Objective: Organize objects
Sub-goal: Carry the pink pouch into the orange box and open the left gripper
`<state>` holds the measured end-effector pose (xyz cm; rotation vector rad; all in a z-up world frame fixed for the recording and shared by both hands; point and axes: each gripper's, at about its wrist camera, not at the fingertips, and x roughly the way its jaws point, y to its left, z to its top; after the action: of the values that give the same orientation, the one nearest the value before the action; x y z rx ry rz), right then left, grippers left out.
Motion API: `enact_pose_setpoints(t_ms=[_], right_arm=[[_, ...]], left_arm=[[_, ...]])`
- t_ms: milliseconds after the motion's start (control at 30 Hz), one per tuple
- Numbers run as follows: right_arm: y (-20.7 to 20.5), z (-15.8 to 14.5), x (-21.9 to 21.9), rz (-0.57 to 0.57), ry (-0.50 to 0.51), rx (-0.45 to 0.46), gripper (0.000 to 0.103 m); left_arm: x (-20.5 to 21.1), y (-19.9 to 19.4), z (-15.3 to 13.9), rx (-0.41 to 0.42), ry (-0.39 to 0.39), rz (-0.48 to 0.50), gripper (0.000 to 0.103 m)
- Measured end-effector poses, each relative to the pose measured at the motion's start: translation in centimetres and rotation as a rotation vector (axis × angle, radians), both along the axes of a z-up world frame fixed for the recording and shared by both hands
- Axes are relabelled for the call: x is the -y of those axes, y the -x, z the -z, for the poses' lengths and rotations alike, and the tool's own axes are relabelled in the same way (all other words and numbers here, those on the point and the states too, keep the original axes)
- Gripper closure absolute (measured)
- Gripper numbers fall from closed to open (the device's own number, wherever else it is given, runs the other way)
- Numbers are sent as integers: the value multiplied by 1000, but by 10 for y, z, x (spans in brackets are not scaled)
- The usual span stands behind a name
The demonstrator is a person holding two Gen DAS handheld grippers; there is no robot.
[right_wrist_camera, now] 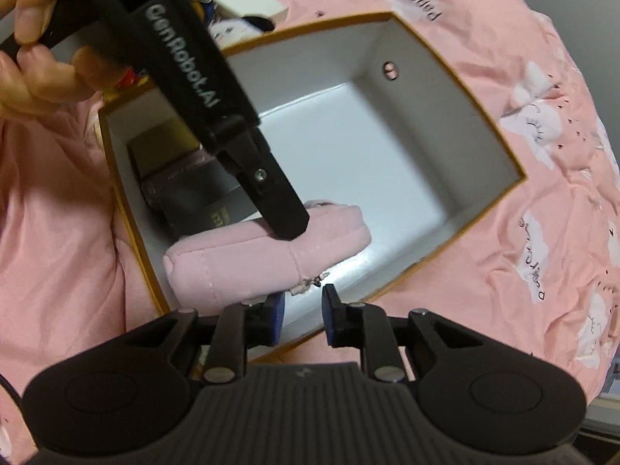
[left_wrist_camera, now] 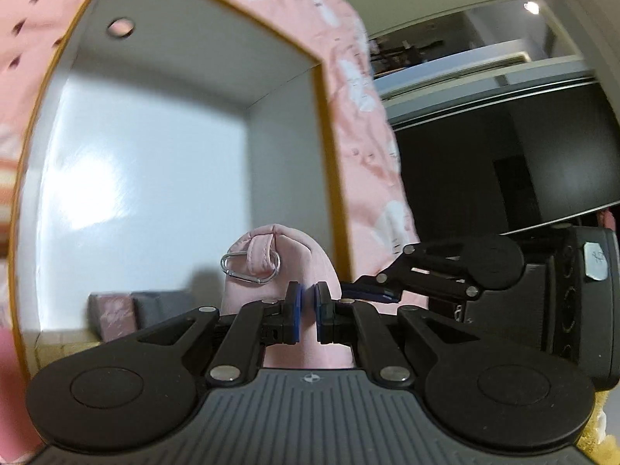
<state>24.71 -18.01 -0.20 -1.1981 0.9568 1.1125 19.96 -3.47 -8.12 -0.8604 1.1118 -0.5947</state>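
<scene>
A soft pink pouch [right_wrist_camera: 248,259] with a silver carabiner [left_wrist_camera: 250,269] lies in the near left part of an open box [right_wrist_camera: 515,178] with an orange rim and white inside. My left gripper [left_wrist_camera: 308,310] is shut on the pouch, with pink fabric pinched between its blue pads. In the right wrist view it comes down from the upper left, its tip [right_wrist_camera: 288,228] on top of the pouch. My right gripper [right_wrist_camera: 304,310] hovers over the box's near wall beside the pouch's end. Its jaws stand slightly apart with nothing between them. It also shows at the right [left_wrist_camera: 368,292].
Dark small boxes [right_wrist_camera: 182,170] lie in the box's left corner behind the pouch. A white carton [right_wrist_camera: 248,4] and a doll [right_wrist_camera: 232,29] lie outside beyond the far rim. A pink printed bedspread [right_wrist_camera: 503,252] lies under everything. A person's hand [right_wrist_camera: 35,58] holds the left gripper.
</scene>
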Motion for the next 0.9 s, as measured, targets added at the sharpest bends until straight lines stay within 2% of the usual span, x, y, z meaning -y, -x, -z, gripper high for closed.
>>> enact_pose_setpoints(t_ms=[100, 233, 400, 567, 700, 800, 900], right_arm=[[-4, 13, -8, 7, 11, -14, 82], [-2, 13, -4, 39, -4, -35, 82], [-11, 12, -5, 102, -49, -118, 82], [-22, 11, -5, 216, -115, -247, 81], [-14, 9, 3, 274, -134, -290, 81], [-10, 9, 3, 313, -152, -302, 81], [-15, 6, 9, 424, -192, -338, 80]], left_arm=[[-2, 1, 8, -32, -47, 6, 96], [1, 1, 9, -62, -116, 29, 96], [4, -3, 0, -61, -235, 45, 96], [1, 0, -12, -44, -346, 58, 97], [2, 6, -23, -3, -425, 64, 96], [-7, 11, -27, 16, -419, 55, 96], [-15, 20, -31, 36, -421, 48, 95]])
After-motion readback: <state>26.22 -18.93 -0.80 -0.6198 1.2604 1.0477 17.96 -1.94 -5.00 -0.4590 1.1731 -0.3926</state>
